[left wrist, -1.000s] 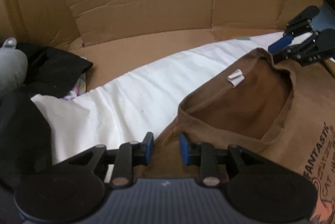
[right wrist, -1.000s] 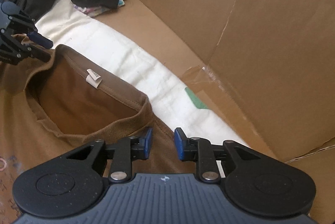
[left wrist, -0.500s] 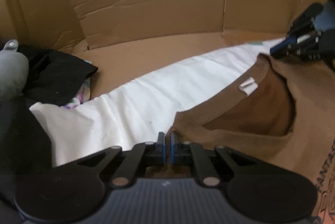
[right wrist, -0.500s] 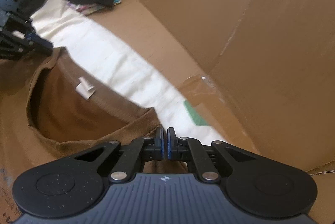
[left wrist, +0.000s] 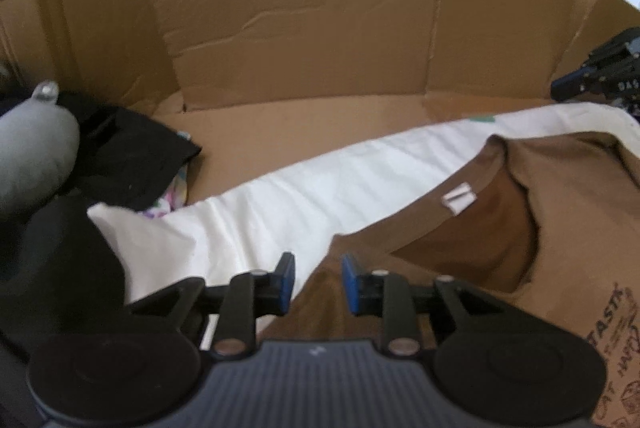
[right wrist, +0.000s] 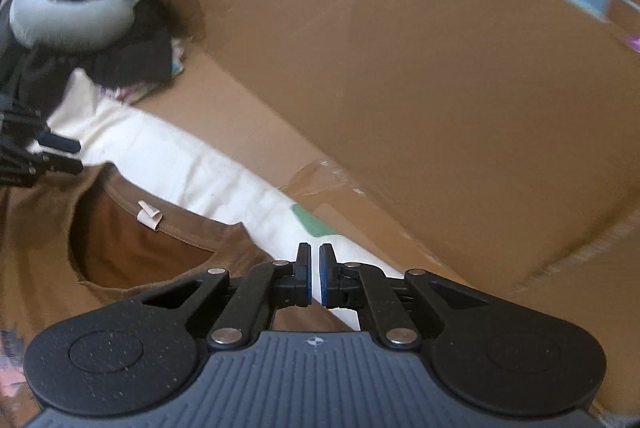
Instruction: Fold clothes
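A brown T-shirt (left wrist: 568, 228) with a white neck tag (left wrist: 459, 197) lies on a white cloth (left wrist: 280, 204), collar toward the cardboard wall. My left gripper (left wrist: 316, 282) is open, its pads standing on either side of the shirt's left shoulder edge. In the right wrist view the shirt (right wrist: 40, 228) lies at the lower left. My right gripper (right wrist: 314, 278) has its pads almost together with a thin gap, raised over the white cloth (right wrist: 192, 168), and I see no shirt fabric between them. Each gripper shows at the edge of the other's view.
Cardboard walls (left wrist: 320, 28) enclose the work area on the far side and the right (right wrist: 420, 88). A pile of dark clothes (left wrist: 128, 156) and a grey neck pillow (right wrist: 68, 16) lie at the left end of the white cloth.
My left gripper, shut on the shirt's shoulder half a second ago, has opened. My right gripper stayed nearly shut and lifted up and away from the shirt's right shoulder.
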Motion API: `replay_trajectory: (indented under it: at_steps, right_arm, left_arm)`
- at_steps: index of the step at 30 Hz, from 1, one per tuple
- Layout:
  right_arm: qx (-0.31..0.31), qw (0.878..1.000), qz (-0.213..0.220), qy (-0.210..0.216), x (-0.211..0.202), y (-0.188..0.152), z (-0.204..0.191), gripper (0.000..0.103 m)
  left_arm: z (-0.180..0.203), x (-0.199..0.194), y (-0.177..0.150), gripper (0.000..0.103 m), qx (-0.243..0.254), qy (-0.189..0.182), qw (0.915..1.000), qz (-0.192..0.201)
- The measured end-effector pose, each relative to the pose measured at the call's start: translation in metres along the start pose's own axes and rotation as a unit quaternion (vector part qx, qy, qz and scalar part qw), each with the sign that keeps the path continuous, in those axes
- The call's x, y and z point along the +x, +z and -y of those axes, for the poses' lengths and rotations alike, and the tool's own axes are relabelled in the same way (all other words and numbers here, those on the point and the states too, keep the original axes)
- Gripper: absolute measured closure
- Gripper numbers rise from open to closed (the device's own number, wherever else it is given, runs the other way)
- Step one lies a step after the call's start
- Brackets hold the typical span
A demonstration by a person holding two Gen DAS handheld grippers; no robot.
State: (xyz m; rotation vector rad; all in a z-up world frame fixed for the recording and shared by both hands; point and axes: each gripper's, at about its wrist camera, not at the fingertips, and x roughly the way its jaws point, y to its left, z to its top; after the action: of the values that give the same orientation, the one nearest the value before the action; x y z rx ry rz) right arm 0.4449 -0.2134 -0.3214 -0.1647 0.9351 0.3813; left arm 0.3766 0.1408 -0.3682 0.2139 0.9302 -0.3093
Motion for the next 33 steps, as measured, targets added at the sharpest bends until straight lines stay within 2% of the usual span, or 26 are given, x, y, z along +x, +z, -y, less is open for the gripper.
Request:
replay_trajectory:
  at_steps: [1, 3, 5, 11, 15, 24, 30, 33]
  right_arm:
    - [0.007, 1.0, 0.004, -0.001, -0.01, -0.002, 0.005, 0.094]
    - [0.013, 1.0, 0.013, -0.006, -0.03, -0.006, 0.014, 0.079]
    - [0.017, 1.0, 0.021, -0.012, -0.049, -0.011, 0.022, 0.076]
    - [0.03, 0.998, 0.023, -0.042, -0.1, -0.038, 0.049, 0.073]
    - [0.03, 0.998, 0.011, -0.062, -0.12, -0.067, 0.058, 0.072]
    - [0.058, 0.996, -0.008, -0.061, -0.137, -0.134, 0.047, 0.072]
    - [0.053, 0.997, -0.022, -0.058, -0.144, -0.177, 0.027, 0.072]
    - [0.085, 0.995, -0.03, -0.052, -0.138, -0.193, 0.021, 0.072]
  left_arm:
    - [0.004, -0.002, 0.003, 0.074, 0.003, -0.004, 1.0, 0.003]
    - [0.011, -0.005, 0.009, 0.07, 0.008, -0.012, 0.9999, 0.009]
    - [0.021, -0.008, 0.015, 0.066, 0.008, -0.024, 0.9996, 0.015]
    - [0.058, -0.013, 0.028, 0.06, 0.023, -0.069, 0.997, 0.025]
    - [0.078, -0.012, 0.034, 0.059, 0.03, -0.086, 0.9954, 0.029]
    - [0.096, -0.02, 0.05, 0.059, -0.028, -0.067, 0.9969, 0.03]
    - [0.13, -0.028, 0.036, 0.058, -0.021, -0.056, 0.9979, 0.025]
    - [0.145, -0.029, 0.02, 0.058, -0.045, -0.062, 0.9968, 0.021]
